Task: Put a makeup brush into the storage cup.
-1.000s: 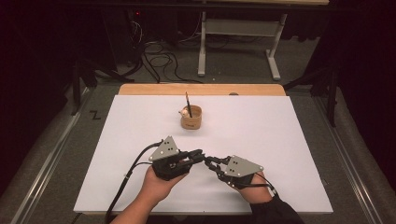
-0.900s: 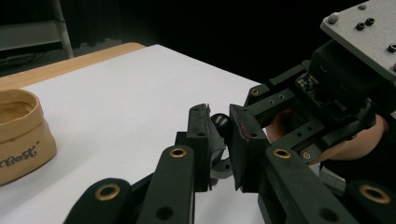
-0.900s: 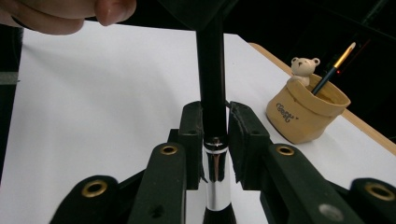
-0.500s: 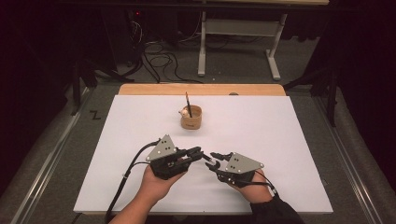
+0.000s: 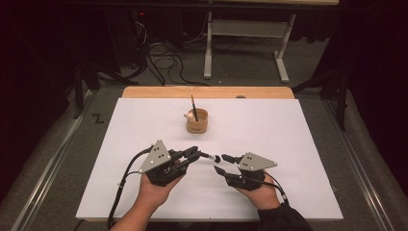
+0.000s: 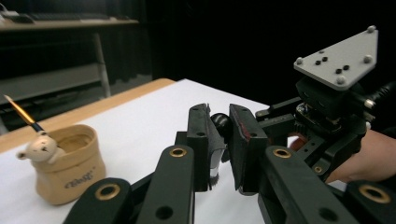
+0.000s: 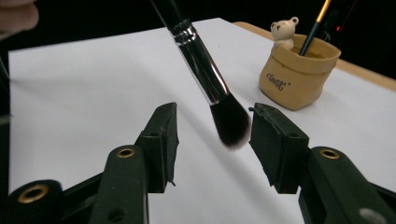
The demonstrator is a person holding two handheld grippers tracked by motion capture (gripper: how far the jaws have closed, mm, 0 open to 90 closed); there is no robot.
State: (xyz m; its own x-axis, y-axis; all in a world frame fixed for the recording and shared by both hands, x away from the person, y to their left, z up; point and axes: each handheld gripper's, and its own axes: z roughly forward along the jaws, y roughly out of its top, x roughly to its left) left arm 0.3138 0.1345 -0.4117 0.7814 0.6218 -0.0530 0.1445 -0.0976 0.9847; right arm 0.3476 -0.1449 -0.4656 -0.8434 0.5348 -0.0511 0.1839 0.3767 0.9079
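White sheeting [image 5: 288,144] covers the table, with dark floor and cables beyond its far edge. Near the far middle stands a small tan pouch-shaped pot [image 5: 197,121] with a bear figure on its rim and a thin brush standing in it. At the near side, the left gripper [image 5: 190,155] has its jaws closed on the handle of a black make-up brush with a silver ferrule [image 7: 205,70]. The brush's dark bristle tip hangs between the wide-open, empty jaws of the right gripper [image 5: 222,163].

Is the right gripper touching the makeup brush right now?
Apart. The right gripper view shows the right gripper open, white table visible between each jaw and the brush tip.
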